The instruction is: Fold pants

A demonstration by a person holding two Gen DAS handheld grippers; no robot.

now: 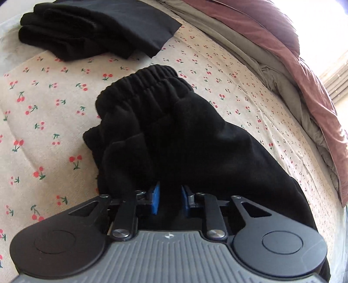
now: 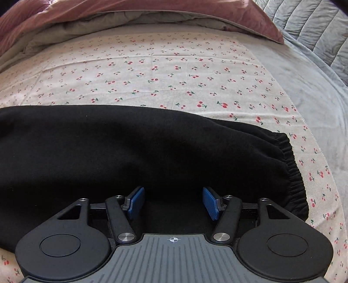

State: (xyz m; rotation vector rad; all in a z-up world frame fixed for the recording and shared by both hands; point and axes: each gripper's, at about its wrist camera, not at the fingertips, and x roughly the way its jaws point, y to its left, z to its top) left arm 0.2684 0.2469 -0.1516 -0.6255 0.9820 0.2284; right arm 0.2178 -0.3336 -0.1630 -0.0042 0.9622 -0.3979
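The left tool [image 1: 170,197] pinches the black pants [image 1: 174,135], hiding its tips (fabric bunched); the right tool [image 2: 174,201] gapes empty above them.

Left gripper [image 1: 170,197] pad tips buried in black pants [image 1: 174,135] fabric. Pants run off bottom right in the left view, off left edge in the right view. Folded black clothes [image 1: 87,28] cut by top edge. Pink duvet [image 2: 130,10] cropped too.
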